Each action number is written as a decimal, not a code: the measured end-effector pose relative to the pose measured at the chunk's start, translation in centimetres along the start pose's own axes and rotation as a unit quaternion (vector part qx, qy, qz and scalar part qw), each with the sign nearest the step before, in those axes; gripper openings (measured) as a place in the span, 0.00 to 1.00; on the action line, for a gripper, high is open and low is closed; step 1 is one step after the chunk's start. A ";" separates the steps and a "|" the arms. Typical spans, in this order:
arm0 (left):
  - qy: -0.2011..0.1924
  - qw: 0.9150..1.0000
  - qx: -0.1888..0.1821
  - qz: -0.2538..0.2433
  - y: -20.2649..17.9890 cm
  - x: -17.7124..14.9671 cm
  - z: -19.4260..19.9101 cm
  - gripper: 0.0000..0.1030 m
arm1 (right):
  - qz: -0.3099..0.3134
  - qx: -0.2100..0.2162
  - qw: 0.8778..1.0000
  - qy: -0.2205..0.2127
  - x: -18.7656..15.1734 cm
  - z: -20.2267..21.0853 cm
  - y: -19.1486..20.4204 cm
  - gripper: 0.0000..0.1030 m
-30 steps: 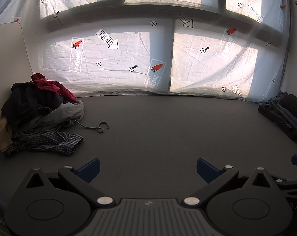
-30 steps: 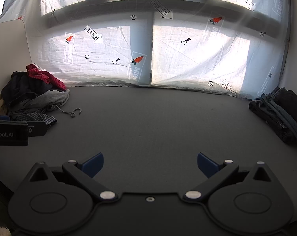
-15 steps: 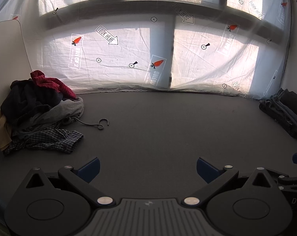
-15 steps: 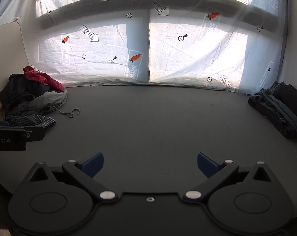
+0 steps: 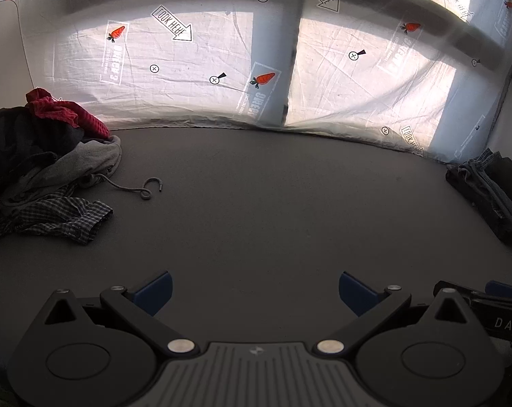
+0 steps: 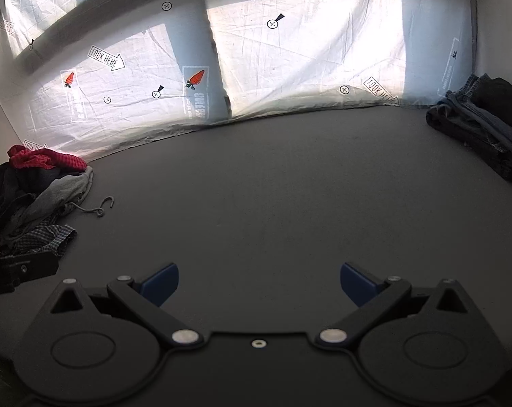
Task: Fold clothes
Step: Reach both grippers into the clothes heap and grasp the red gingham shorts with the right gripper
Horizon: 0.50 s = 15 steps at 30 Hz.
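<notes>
A heap of loose clothes (image 5: 42, 166) lies at the far left of the dark grey table (image 5: 273, 196): a red garment on top, dark and grey ones under it, a checked shirt (image 5: 62, 218) in front, a grey drawstring (image 5: 144, 190) trailing out. The same heap (image 6: 35, 200) shows in the right wrist view. A stack of folded dark and denim clothes (image 5: 490, 190) sits at the far right, also seen as the stack (image 6: 483, 129). My left gripper (image 5: 254, 288) is open over bare table, holding nothing. My right gripper (image 6: 259, 281) is open too, empty.
A white printed sheet (image 5: 256, 61) with carrots and arrows hangs behind the table, lit from behind. A pale panel (image 5: 1, 51) stands at the far left. The right gripper's body (image 5: 493, 308) shows at the left view's lower right edge; the left gripper's body (image 6: 18, 271) at the right view's left edge.
The right wrist view has tilted and swung, so the folded stack now sits higher and the loose heap lower. The left view dropped slightly nearer the table. Both grippers stay open.
</notes>
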<state>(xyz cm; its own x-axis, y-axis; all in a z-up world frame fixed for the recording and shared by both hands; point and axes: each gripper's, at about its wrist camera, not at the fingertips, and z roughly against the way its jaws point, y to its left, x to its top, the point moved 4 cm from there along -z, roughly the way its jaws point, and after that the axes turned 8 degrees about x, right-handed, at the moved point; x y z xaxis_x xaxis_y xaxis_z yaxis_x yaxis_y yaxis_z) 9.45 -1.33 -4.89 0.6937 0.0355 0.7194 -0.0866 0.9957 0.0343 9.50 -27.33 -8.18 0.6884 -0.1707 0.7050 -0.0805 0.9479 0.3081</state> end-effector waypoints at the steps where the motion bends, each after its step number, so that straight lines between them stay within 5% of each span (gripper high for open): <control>1: 0.001 1.000 0.008 0.000 0.1 0.4 -0.2 1.00 | -0.016 0.011 1.000 0.004 0.5 -0.8 -0.4 1.00; 4: 0.015 0.999 0.044 0.010 0.7 2.7 -1.8 1.00 | -0.061 0.044 0.997 0.006 2.3 -2.7 -1.2 1.00; 9: 0.037 0.996 0.051 0.067 3.1 6.4 -3.9 1.00 | -0.126 0.093 0.987 -0.032 5.2 -5.9 -1.9 1.00; 15: 0.091 0.981 0.078 0.155 9.0 7.9 -7.9 1.00 | -0.089 0.133 0.987 0.013 6.6 -11.1 1.6 1.00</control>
<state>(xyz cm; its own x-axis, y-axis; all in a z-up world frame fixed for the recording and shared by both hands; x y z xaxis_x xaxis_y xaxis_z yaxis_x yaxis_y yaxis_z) 19.80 8.64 -4.40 0.7322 0.3634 0.5761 -0.4120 0.9098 -0.0503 21.92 -23.99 -10.19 0.7261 -0.3184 0.6095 -0.1403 0.7991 0.5846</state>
